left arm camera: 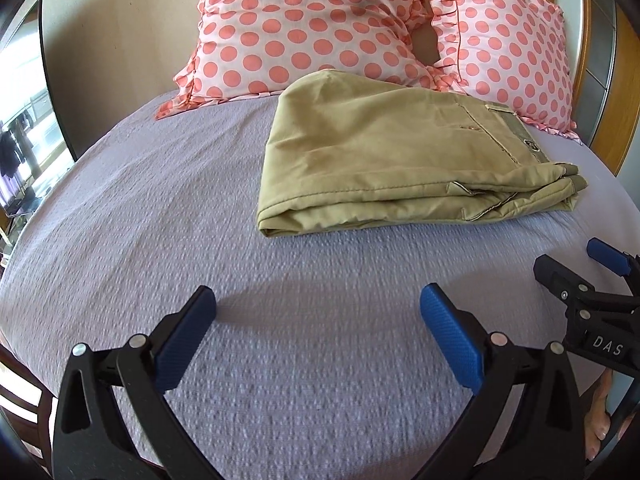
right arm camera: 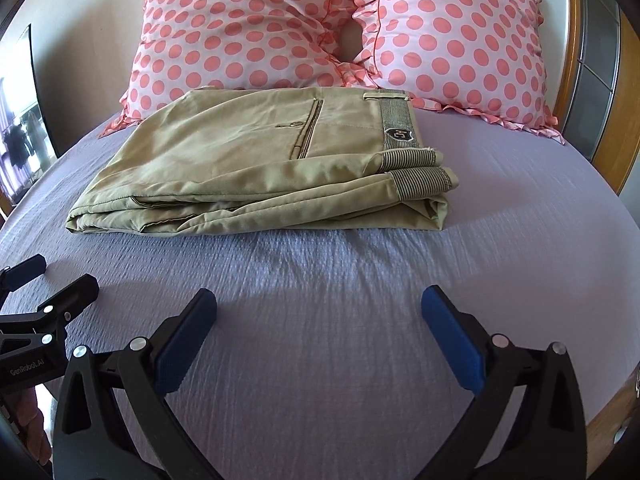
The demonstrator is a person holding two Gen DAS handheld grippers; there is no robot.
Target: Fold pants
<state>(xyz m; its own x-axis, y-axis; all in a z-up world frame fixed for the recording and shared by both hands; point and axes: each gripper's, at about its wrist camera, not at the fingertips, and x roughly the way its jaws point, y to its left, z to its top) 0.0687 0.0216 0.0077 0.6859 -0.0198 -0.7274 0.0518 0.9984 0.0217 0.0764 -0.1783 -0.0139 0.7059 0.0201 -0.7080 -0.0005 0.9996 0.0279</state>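
Khaki pants [left arm camera: 384, 160] lie folded in a compact stack on the lilac bedspread, in front of the pillows; they also show in the right wrist view [right arm camera: 256, 172], waistband to the right. My left gripper [left arm camera: 318, 308] is open and empty, hovering over the bedspread short of the pants. My right gripper [right arm camera: 319, 308] is open and empty, also short of the pants. Each gripper shows at the edge of the other's view: the right gripper [left arm camera: 576, 264] and the left gripper [right arm camera: 60, 276].
Two pink polka-dot pillows [left arm camera: 304, 28] [right arm camera: 452, 40] lean against the headboard behind the pants. A wooden bed frame [right arm camera: 608, 128] runs along the right. A TV screen [left arm camera: 24, 120] stands at the left. Lilac bedspread [left arm camera: 160, 220] spreads around the pants.
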